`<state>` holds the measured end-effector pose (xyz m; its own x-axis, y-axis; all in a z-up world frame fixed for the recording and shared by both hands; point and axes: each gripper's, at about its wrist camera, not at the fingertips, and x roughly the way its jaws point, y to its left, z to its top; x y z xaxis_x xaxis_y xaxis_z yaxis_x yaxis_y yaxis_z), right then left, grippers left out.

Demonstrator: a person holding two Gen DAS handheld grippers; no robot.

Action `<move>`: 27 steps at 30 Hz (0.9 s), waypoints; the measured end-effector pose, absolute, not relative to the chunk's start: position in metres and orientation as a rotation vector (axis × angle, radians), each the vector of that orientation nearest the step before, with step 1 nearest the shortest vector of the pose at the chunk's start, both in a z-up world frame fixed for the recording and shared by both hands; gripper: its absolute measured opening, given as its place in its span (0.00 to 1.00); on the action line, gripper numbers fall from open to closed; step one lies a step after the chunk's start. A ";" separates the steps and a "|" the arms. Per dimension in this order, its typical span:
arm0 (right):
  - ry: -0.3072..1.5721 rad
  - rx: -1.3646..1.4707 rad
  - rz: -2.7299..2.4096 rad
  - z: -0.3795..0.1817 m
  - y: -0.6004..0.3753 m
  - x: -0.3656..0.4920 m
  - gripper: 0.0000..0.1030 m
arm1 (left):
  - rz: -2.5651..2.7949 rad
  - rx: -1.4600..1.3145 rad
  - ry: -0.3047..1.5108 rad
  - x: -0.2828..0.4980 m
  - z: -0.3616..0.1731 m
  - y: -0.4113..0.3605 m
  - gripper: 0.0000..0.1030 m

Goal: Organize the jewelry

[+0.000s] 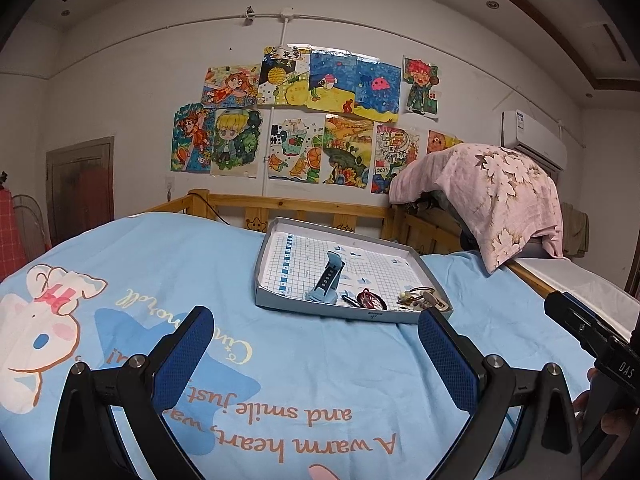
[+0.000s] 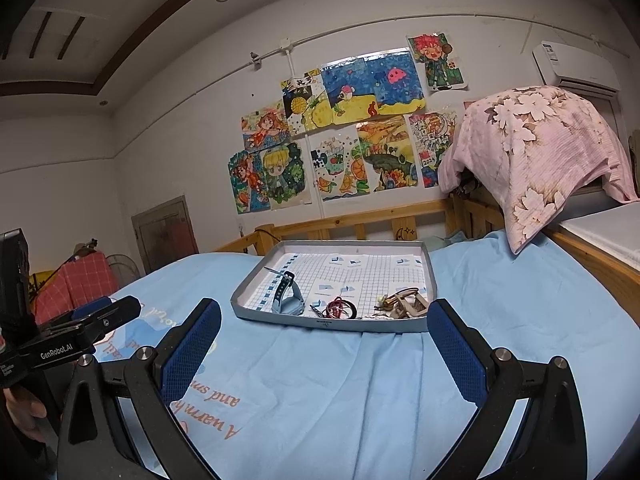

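Wooden bed rail (image 2: 360, 220) (pink pillow (image 2: 536, 152) atop) behind tray (image 2: 332, 322).

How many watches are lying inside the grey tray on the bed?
1. The blue watch lies in the near left part of the grey tray; the tangled pile at the near right could hide another.

A grey tray (image 2: 280, 316) lined with white, blue-gridded paper holds a grey-blue watch (image 2: 285, 294) and, at its 3 o'clock, red cords (image 2: 338, 307). The bedsheet (image 2: 360, 392) is light blue with orange lettering; the pillow (image 2: 536, 152) is pink floral.
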<state>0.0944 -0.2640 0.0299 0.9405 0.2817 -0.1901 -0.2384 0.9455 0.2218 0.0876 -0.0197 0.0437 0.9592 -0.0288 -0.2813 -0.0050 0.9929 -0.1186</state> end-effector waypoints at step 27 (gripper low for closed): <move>0.229 0.204 0.274 0.029 -0.262 0.095 0.99 | -0.008 -0.117 0.297 0.090 0.041 -0.017 1.00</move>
